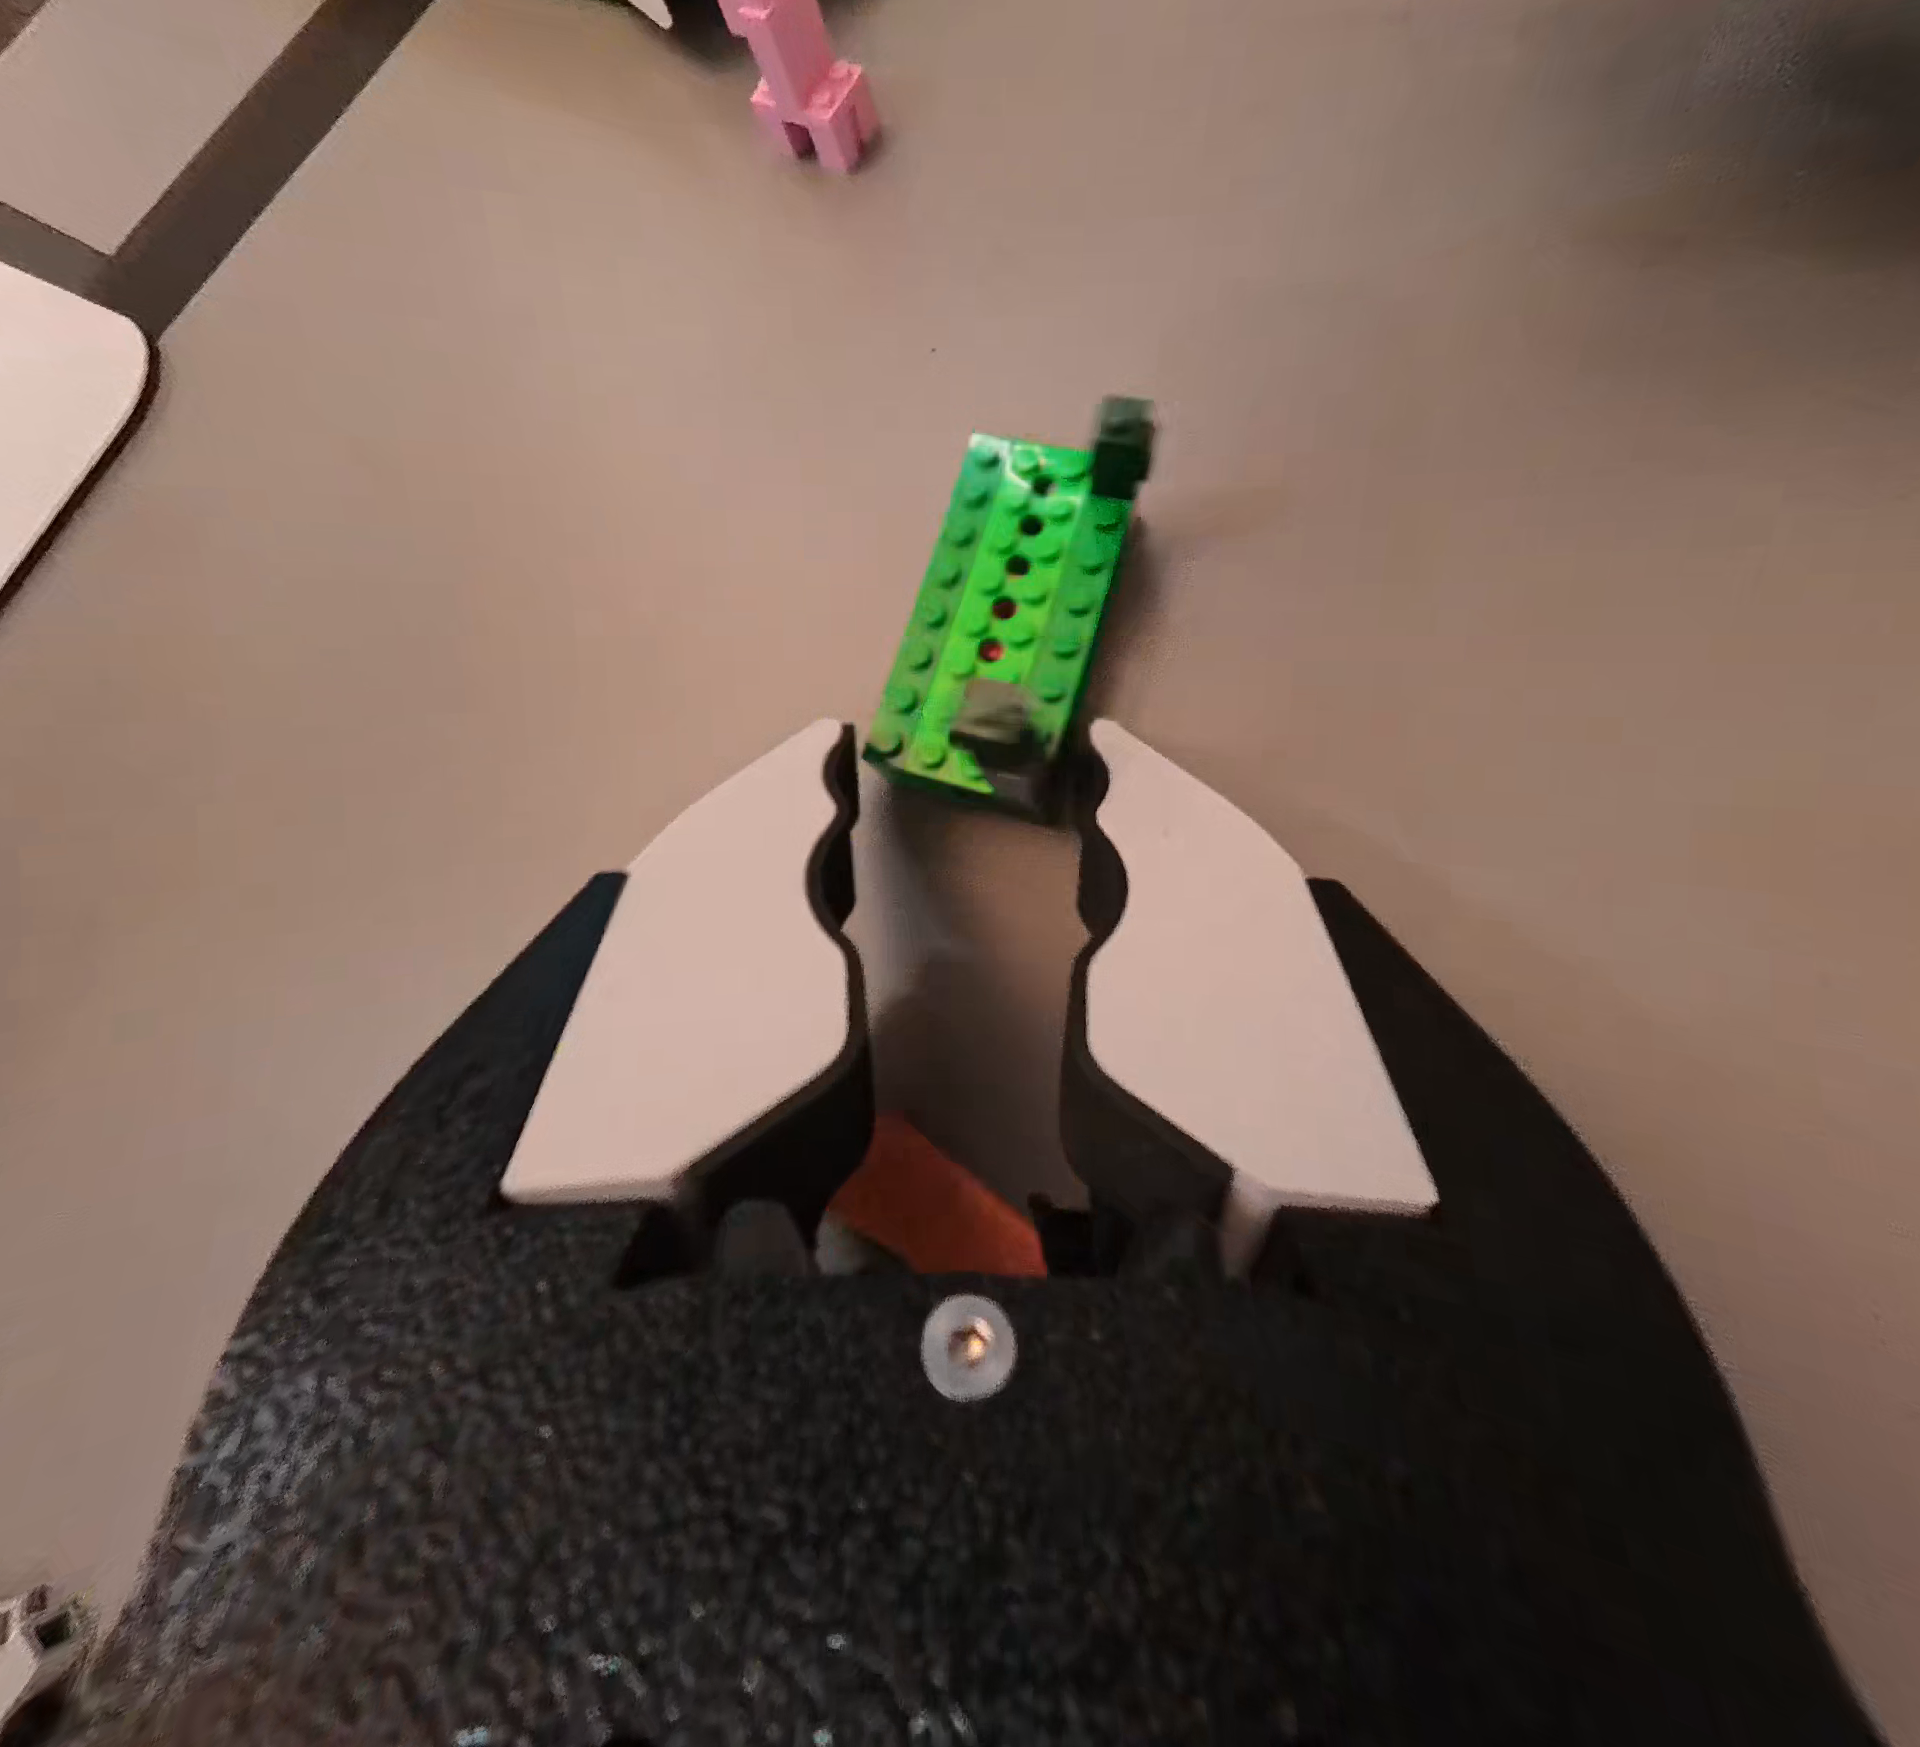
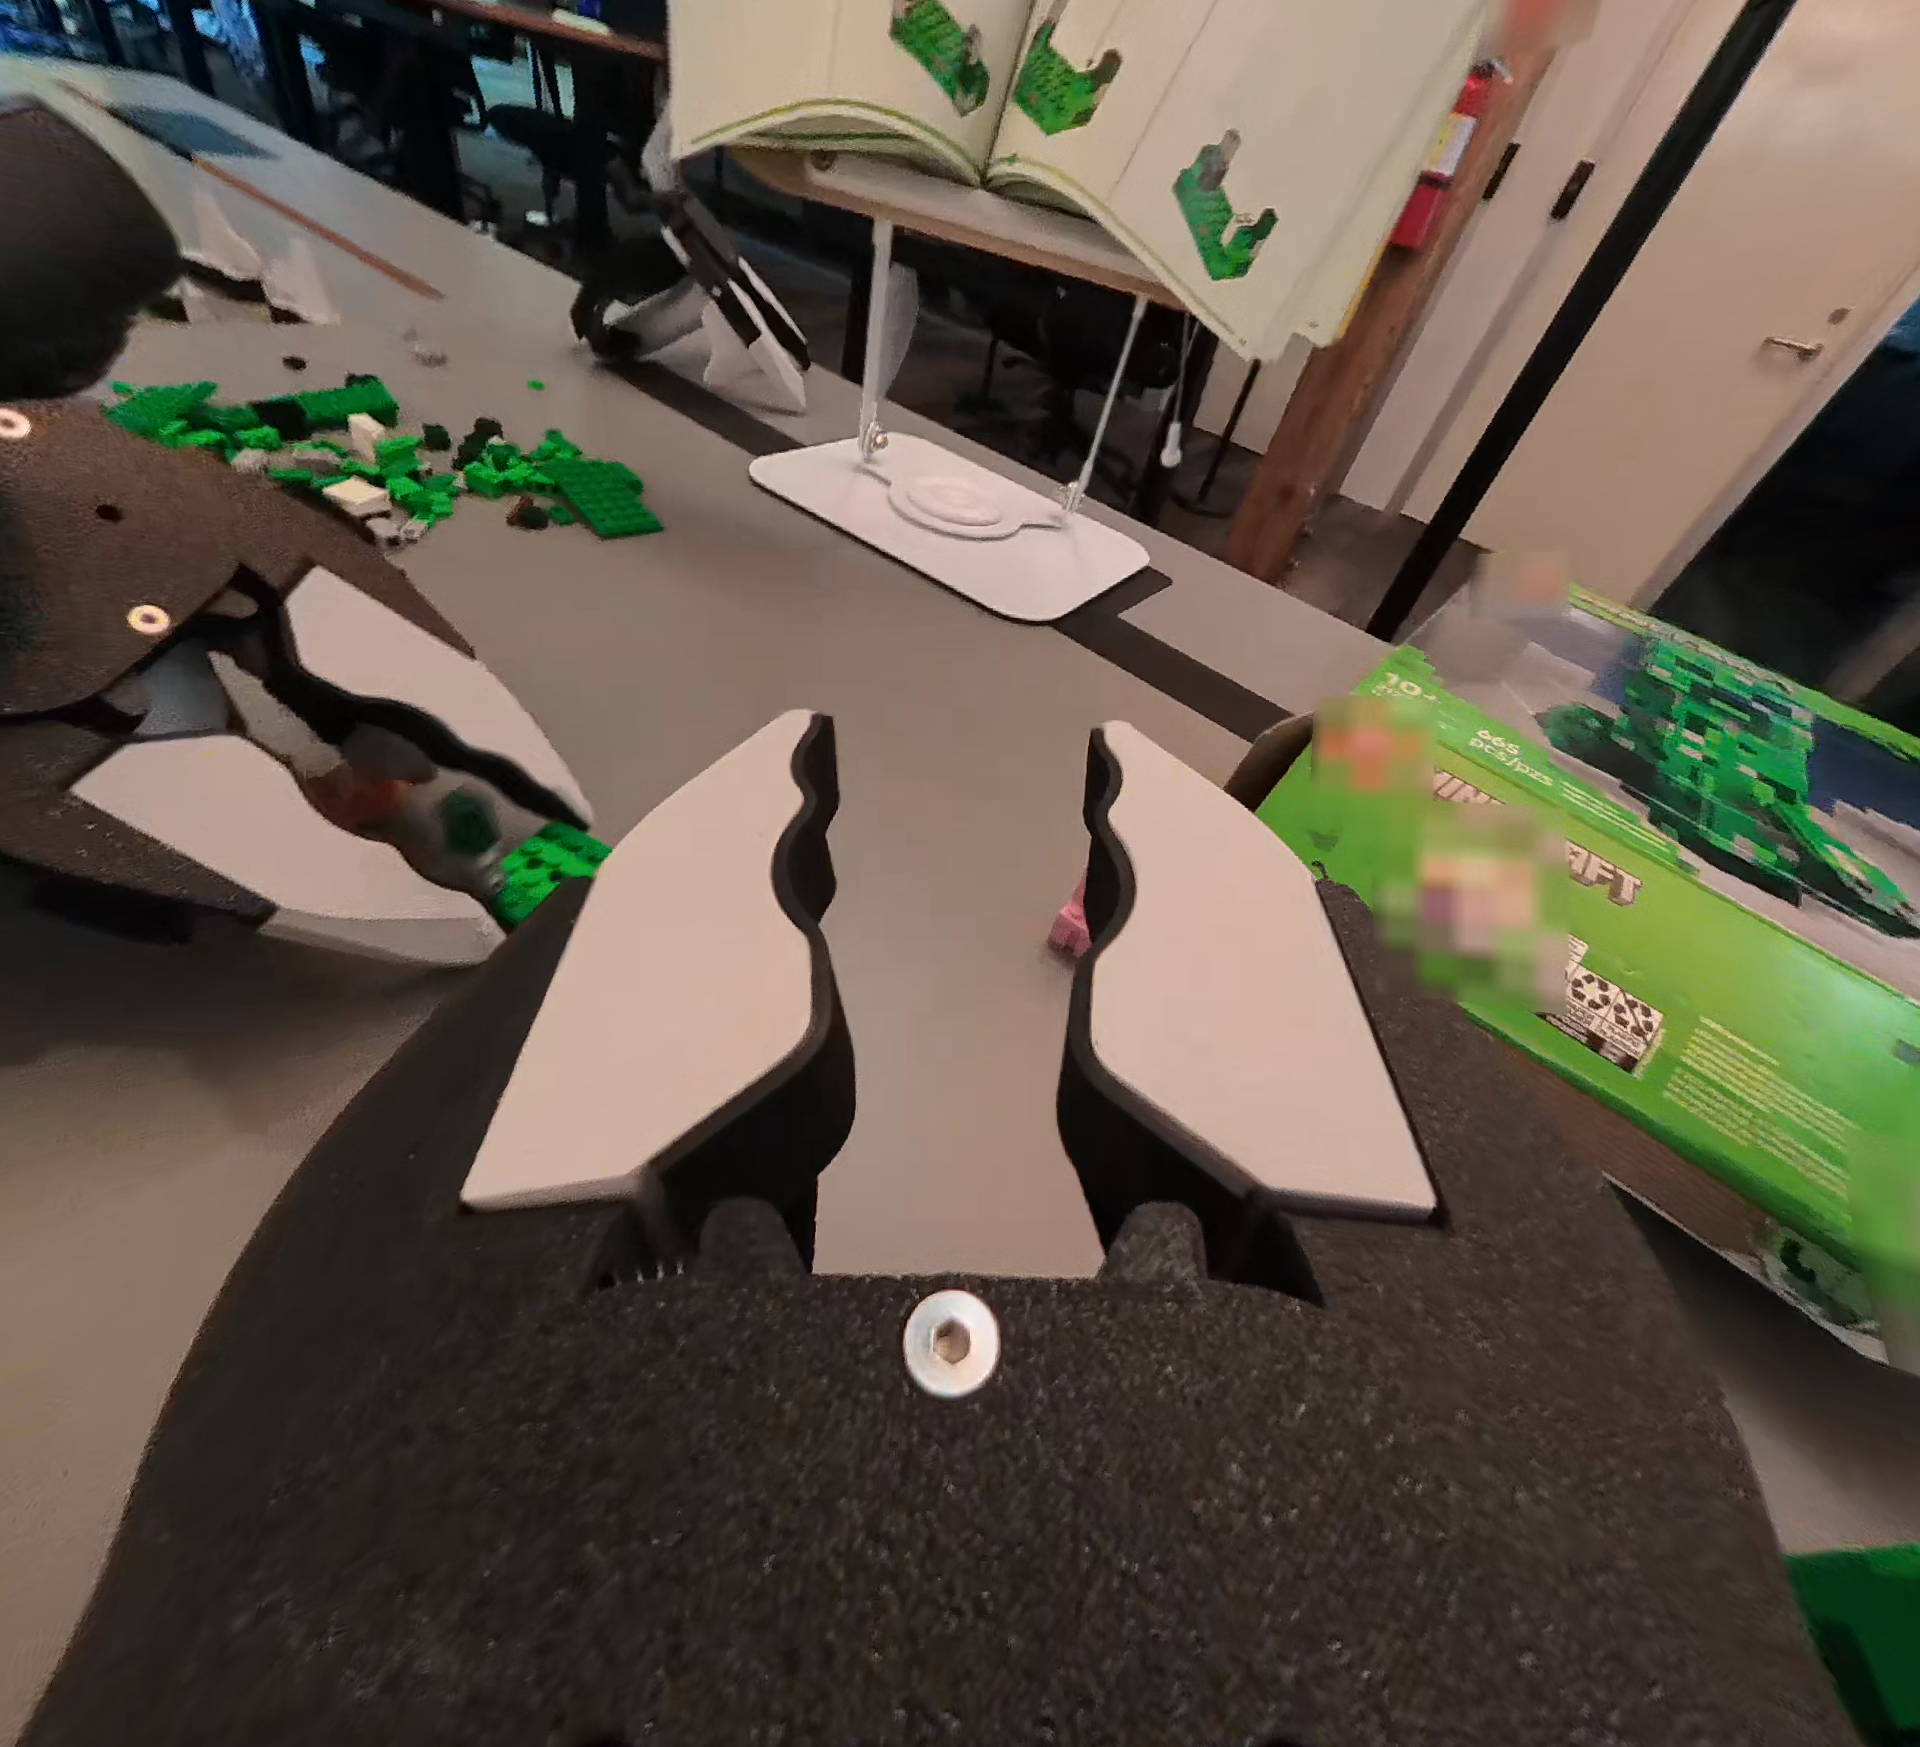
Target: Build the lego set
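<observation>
A green studded Lego assembly [image 1: 1003, 617] lies flat on the grey table [image 1: 520, 502]. It has a dark green brick [image 1: 1122, 445] at its far end and a grey piece [image 1: 997, 731] at its near end. My left gripper [image 1: 971, 757] is open, with its tips on either side of the near end. The right wrist view shows it at the left [image 2: 540, 866], straddling the green assembly [image 2: 545, 850]. My right gripper [image 2: 956, 741] is open and empty above the table, to the right of the left one.
A pink Lego figure [image 1: 795, 50] stands beyond the assembly, partly hidden behind my right finger [image 2: 1070, 928]. The green set box [image 2: 1662, 866] lies at the right. A pile of loose green bricks [image 2: 395, 461] is at the far left. An open instruction booklet [image 2: 1039, 35] sits on a white stand [image 2: 956, 523].
</observation>
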The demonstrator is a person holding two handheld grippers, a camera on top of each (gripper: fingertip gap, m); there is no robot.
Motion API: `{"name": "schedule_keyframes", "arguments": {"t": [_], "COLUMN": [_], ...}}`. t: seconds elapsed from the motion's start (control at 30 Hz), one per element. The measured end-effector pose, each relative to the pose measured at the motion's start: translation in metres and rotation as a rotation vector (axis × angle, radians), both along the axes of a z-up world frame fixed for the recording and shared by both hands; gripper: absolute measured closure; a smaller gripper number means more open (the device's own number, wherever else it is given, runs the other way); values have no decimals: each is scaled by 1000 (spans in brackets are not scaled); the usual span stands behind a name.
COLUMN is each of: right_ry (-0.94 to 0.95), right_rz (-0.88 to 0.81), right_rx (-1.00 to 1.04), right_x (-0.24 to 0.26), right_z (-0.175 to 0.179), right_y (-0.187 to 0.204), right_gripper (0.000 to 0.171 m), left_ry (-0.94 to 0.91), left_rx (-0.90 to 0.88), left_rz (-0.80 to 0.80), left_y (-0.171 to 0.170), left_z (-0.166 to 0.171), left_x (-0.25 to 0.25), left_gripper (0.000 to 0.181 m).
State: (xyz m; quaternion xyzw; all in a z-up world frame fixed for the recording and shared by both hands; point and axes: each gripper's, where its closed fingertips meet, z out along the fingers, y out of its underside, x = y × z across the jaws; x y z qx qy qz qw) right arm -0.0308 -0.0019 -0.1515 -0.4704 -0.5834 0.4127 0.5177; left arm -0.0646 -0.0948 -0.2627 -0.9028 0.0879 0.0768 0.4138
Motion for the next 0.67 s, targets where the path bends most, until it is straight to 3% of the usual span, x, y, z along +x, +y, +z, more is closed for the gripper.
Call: {"name": "schedule_keyframes", "arguments": {"t": [0.13, 0.3, 0.4, 0.67], "right_ry": [0, 120, 83, -20], "right_rz": [27, 68, 9, -110], "right_rx": [-1, -143, -76, 32], "right_x": [16, 47, 52, 65], "right_z": [20, 69, 71, 65], "right_y": [-26, -100, -140, -157], "right_gripper": [109, 62, 40, 41], "left_ry": [13, 201, 300, 551], "left_rx": [0, 24, 15, 32], "left_rz": [46, 124, 142, 152], "left_y": [-1, -4, 0, 6], "left_z": [5, 33, 45, 70], "left_x": [-5, -18, -14, 4], "left_gripper": [108, 82, 66, 61]}}
